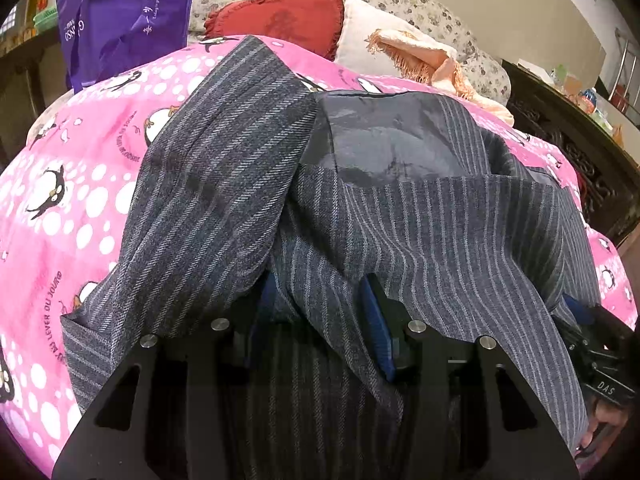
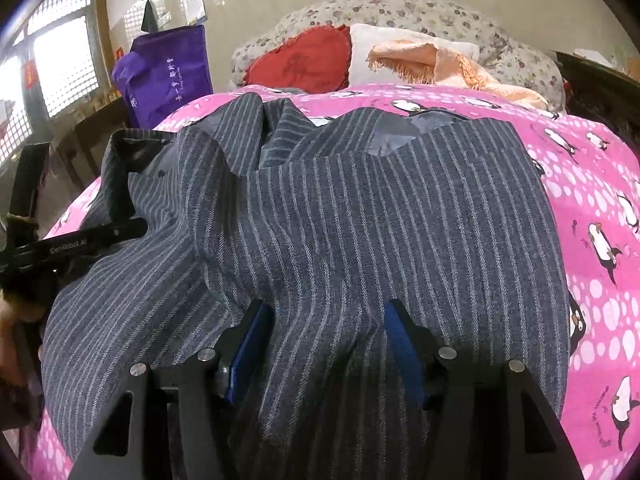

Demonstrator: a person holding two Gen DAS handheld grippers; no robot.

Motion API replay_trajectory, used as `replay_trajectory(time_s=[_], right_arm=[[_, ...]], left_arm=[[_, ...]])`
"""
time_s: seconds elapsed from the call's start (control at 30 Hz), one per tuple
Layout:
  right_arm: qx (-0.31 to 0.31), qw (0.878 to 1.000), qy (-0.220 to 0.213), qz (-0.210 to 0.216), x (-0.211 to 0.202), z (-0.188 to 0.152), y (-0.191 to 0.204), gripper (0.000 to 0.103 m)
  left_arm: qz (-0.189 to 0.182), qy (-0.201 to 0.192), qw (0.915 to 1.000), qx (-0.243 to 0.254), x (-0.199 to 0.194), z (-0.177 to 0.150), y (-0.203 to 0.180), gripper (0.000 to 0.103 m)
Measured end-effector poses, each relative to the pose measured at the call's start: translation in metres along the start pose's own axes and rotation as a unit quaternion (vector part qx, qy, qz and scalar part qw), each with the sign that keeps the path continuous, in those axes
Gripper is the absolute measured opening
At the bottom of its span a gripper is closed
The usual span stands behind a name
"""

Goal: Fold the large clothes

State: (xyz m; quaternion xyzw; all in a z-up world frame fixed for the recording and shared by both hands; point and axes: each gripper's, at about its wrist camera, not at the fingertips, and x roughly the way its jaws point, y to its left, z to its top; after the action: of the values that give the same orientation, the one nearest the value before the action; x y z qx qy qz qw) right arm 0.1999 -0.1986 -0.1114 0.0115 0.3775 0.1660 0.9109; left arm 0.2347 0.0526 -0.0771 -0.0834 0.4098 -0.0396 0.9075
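A grey pinstriped suit jacket (image 1: pixel 420 220) lies on the pink penguin bedspread (image 1: pixel 80 184), one sleeve (image 1: pixel 224 152) folded across it and the shiny grey lining (image 1: pixel 380 140) showing. My left gripper (image 1: pixel 320 312) stands wide open with the jacket's near edge bunched between its blue-padded fingers. My right gripper (image 2: pixel 328 332) is also wide open over the jacket (image 2: pixel 360 208), with cloth lying between its fingers. The right gripper shows at the lower right of the left wrist view (image 1: pixel 600 344). The left gripper's body shows at the left of the right wrist view (image 2: pixel 60 248).
At the head of the bed lie a red cushion (image 2: pixel 304 60), a white pillow (image 2: pixel 400 48) with an orange fringed scarf (image 2: pixel 432 64), and a floral cushion (image 2: pixel 400 8). A purple bag (image 2: pixel 168 76) stands at the back left. Dark carved furniture (image 1: pixel 580 148) stands to the right.
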Motion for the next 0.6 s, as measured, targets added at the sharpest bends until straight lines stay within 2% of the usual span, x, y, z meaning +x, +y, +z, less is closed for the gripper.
replay_trajectory(time_s=[0.23, 0.27, 0.33, 0.4, 0.47, 0.6], right_arm=[[-0.003, 1.0, 0.014, -0.007, -0.002, 0.003, 0.001, 0.059], [-0.006, 0.999, 0.032, -0.025, -0.008, 0.007, 0.004, 0.059], [0.005, 0.998, 0.019, -0.059, -0.035, 0.01, 0.007, 0.058], [0.024, 0.998, -0.017, -0.051, -0.069, 0.006, 0.007, 0.062], [0.039, 0.997, -0.031, -0.056, -0.094, -0.004, 0.007, 0.067], [0.032, 0.998, -0.015, -0.058, -0.116, -0.027, 0.01, 0.067]], left_arm=[[0.0, 0.0, 1.0, 0.0, 0.0, 0.0, 0.0, 0.044], [-0.001, 0.0, 1.0, 0.0, 0.0, 0.0, 0.0, 0.044], [-0.001, 0.0, 1.0, 0.0, 0.0, 0.0, -0.001, 0.044], [-0.002, 0.001, 1.0, -0.001, 0.0, 0.0, 0.0, 0.044], [-0.004, 0.003, 1.0, 0.0, -0.002, -0.001, 0.001, 0.044], [0.011, 0.015, 0.999, 0.041, -0.035, -0.015, 0.006, 0.044]])
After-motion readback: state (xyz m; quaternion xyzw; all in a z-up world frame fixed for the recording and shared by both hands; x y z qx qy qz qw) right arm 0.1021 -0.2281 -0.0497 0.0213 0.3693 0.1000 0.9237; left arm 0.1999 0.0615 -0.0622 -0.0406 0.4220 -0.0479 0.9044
